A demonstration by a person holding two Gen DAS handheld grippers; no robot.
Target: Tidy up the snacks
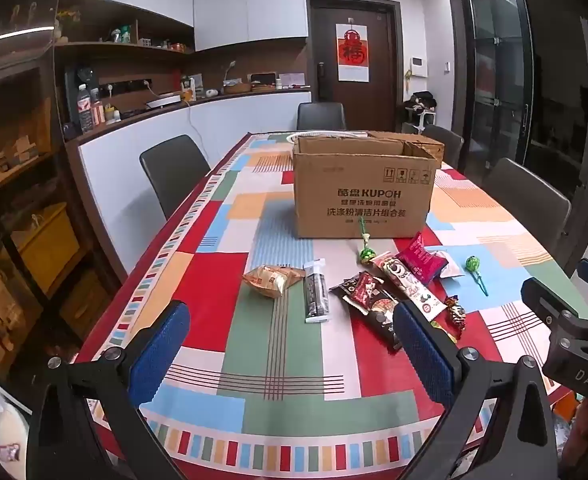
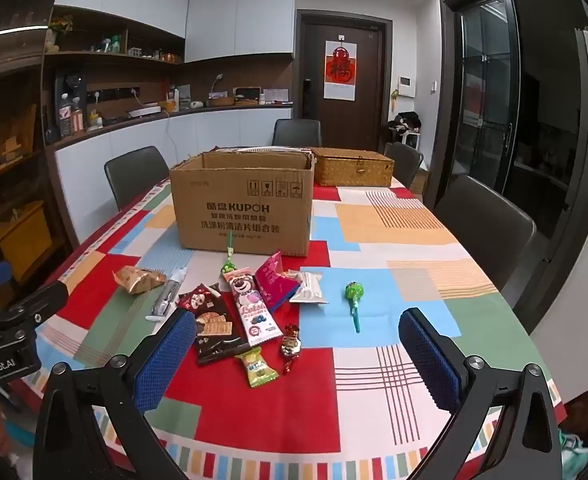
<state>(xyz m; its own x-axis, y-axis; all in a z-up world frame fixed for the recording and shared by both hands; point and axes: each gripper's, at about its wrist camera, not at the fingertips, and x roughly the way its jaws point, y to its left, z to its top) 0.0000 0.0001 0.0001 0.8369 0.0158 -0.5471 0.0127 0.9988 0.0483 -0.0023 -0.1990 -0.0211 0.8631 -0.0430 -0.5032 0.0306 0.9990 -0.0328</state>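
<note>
My room is bright from lights up high. The shelves (image 1: 22, 160) look dark. The edges bend round and go black.

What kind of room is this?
Probably a home dining room: a long dining table with chairs round it, a counter with shelves, and a front door behind.

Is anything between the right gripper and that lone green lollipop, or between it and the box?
Nothing visible blocks the open right gripper from the green lollipop, which lies apart on the tablecloth. The way back to the open-topped cardboard box looks clear; the white packet lies just left of it.
</note>
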